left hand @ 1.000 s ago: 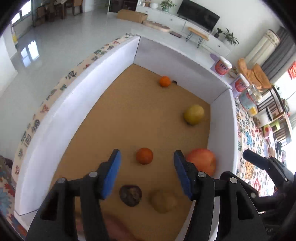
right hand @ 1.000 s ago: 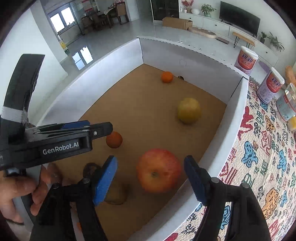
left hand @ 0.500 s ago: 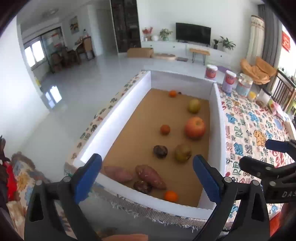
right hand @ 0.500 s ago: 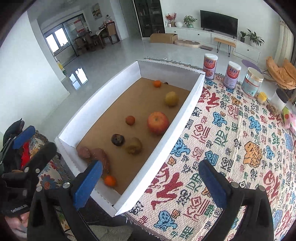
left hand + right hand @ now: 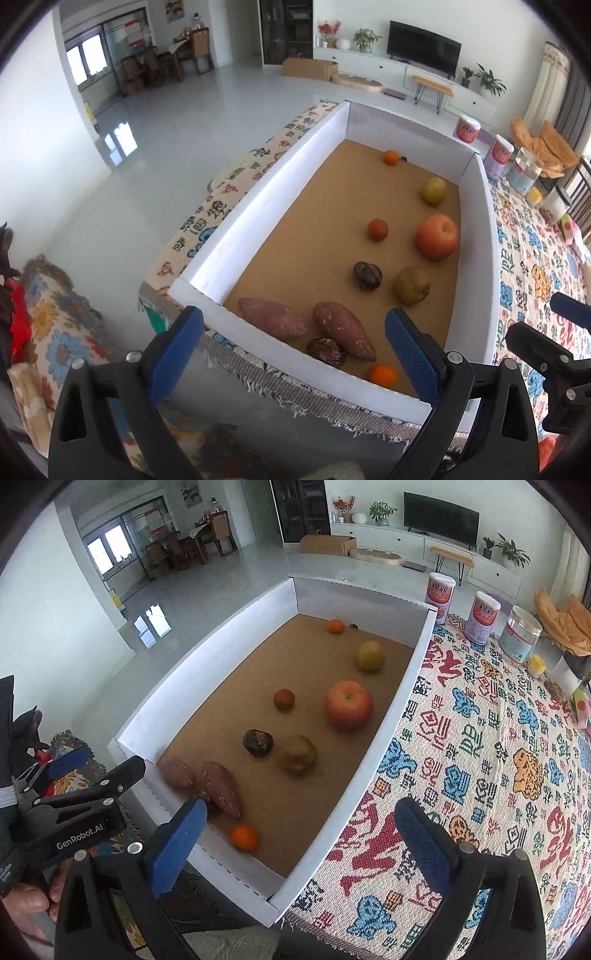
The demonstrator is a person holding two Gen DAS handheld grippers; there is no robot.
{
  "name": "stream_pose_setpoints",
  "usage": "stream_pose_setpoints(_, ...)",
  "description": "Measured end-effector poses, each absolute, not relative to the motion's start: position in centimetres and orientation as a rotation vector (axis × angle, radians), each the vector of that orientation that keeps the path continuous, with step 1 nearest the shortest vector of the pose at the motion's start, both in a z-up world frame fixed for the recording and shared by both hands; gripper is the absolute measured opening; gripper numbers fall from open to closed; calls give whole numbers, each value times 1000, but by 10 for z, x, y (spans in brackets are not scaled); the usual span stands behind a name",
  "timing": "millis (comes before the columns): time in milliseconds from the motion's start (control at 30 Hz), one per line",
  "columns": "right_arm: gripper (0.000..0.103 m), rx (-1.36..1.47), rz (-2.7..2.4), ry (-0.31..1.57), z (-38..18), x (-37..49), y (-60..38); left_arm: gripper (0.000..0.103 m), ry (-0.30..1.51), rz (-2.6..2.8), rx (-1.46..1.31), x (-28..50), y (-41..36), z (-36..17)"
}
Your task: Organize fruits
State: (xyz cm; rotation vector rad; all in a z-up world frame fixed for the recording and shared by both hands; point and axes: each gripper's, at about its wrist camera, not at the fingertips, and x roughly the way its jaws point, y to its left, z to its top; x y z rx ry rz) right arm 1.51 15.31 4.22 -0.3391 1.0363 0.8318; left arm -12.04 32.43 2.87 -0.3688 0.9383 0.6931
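A white-walled box [image 5: 291, 155] [image 5: 399, 716] with a brown floor holds the produce. In it lie a red apple [image 5: 437, 236] [image 5: 348, 705], two yellow-green pears [image 5: 433, 190] [image 5: 412, 285], small oranges [image 5: 377, 229] [image 5: 382, 375] [image 5: 390, 157], two dark round fruits [image 5: 367, 276] [image 5: 326, 351] and two sweet potatoes [image 5: 271, 318] [image 5: 344, 334]. My left gripper [image 5: 295, 354] is open and empty, held back over the box's near wall. My right gripper [image 5: 295, 845] is open and empty, above the box's near right corner.
A patterned cloth [image 5: 498, 746] covers the table right of the box. Two pink tins [image 5: 439, 596] [image 5: 482, 616] and a clear jar [image 5: 520, 634] stand at its far end. A floral blanket [image 5: 48, 317] lies at the near left.
Both grippers have pulled back and up from low inside the box to outside its near end. Both stay open and empty. The fruits have not moved.
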Motion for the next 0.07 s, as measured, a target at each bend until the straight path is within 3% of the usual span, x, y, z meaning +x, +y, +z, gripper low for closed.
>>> stream_pose_setpoints(67, 101, -342, 836, 1029, 44, 15, 154, 99, 910, 694, -369, -122, 326, 33)
